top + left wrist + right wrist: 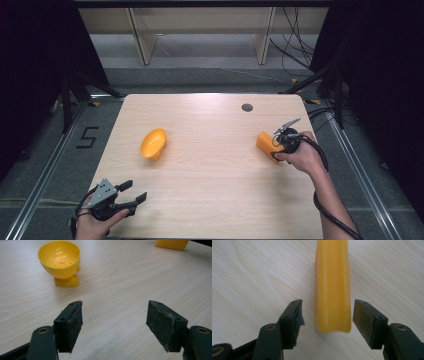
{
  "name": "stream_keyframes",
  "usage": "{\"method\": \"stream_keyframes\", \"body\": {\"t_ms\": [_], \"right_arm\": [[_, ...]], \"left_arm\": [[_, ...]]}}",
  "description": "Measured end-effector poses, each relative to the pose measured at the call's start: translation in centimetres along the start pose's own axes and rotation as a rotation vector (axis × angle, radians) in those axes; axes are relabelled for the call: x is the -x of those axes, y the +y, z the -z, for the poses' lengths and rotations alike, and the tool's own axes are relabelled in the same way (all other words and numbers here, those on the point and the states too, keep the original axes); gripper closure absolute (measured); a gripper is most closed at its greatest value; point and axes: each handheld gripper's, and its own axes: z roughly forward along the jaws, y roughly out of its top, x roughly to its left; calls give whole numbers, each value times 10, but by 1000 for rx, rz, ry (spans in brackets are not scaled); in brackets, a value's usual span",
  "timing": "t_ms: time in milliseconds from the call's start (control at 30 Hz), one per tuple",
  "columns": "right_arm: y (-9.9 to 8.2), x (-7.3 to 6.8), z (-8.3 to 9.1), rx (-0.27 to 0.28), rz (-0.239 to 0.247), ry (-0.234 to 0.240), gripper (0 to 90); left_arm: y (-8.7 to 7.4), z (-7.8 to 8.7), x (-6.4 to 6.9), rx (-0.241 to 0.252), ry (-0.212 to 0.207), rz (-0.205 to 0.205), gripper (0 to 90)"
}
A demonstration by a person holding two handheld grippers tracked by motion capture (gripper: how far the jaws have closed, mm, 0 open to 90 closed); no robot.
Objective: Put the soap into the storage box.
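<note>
**Risk notes: yellow block between open R jaws, egg cup untouched**

High view: R gripper (278,142) sits at the right side of the worktop (210,200), nose against a yellow block (265,145) lying flat. L gripper (131,192) rests near the front-left corner, jaws apart, nothing in them. A yellow egg cup (153,143) stands left of centre, well apart from both grippers. Risk: block lies fairly near the right edge; a push from the R hand instead of a clean grip could slide it toward that edge.

L gripper view: both jaws spread wide over bare wood, pads holding nothing. Egg cup (60,262) upright ahead and to the left, small foot under a wide bowl, so prob. top-heavy. Risk: an off-centre approach would clip the rim w/ one jaw and tip or skid it, since nothing braces it. Block's corner (172,244) seen far off at top.

R gripper view: block (332,285) runs lengthwise between the jaws, which stand open w/ a gap each side; pads not pressing, so not held. It lies nearer the right pad. Risk: on closing, that pad would meet it first and swing it askew. Surface looks smooth and glossy, grip only on the near end, so far end may droop or slip out on lifting.
</note>
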Motion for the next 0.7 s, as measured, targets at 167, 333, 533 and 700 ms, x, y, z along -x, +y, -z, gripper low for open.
{"method": "stream_keyframes", "body": {"t_ms": [167,333,533,700], "right_arm": [[12,0,-12,-28,7,9,424],[18,2,-20,-34,22,15,458],[19,3,-26,-48,40,17,541],[16,5,-31,-58,36,27,593]], "left_arm": [[-1,0,0,-8,7,1,283],[-1,1,-1,-4,-5,-11,279],[-1,1,-1,-10,-2,-12,277],[-2,0,-1,-21,-4,-18,275]]}}
